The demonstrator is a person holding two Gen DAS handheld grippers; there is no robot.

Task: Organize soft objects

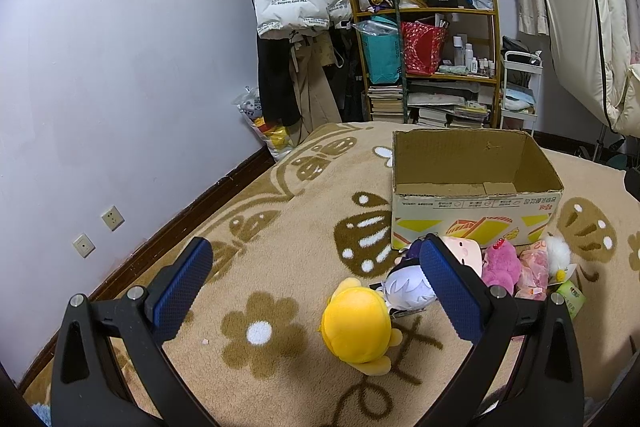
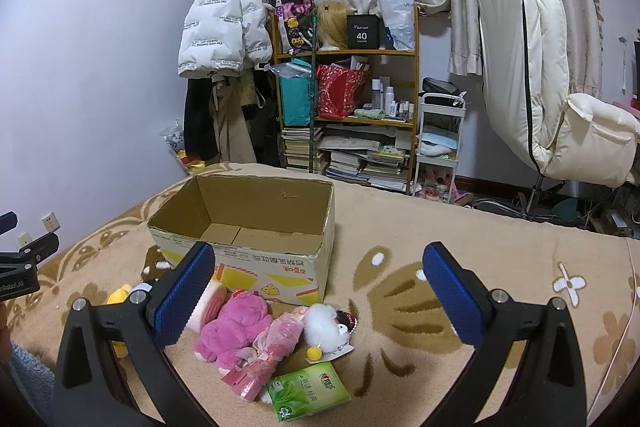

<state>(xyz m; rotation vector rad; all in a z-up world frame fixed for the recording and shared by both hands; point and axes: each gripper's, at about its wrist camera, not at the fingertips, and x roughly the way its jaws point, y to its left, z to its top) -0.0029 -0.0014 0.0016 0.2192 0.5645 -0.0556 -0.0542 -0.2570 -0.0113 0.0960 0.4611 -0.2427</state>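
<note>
An open, empty cardboard box [image 1: 476, 203] [image 2: 256, 247] stands on the beige bed blanket [image 1: 280, 227]. In front of it lies a row of soft things: a yellow plush [image 1: 358, 325], a white-haired doll [image 1: 408, 287], a pink bear [image 2: 234, 327], a pink wrapped bundle [image 2: 266, 355], a white fluffy toy [image 2: 326, 327] and a green tissue pack [image 2: 308, 391]. My left gripper [image 1: 316, 291] is open and empty, just above the yellow plush. My right gripper [image 2: 320, 295] is open and empty, above the white toy and pink bear.
A wall [image 1: 120, 87] runs along the bed's left side. Beyond the bed stand a cluttered shelf [image 2: 348, 107], hanging coats [image 2: 224, 27], a white cart [image 2: 438, 139] and a white chair [image 2: 540, 87].
</note>
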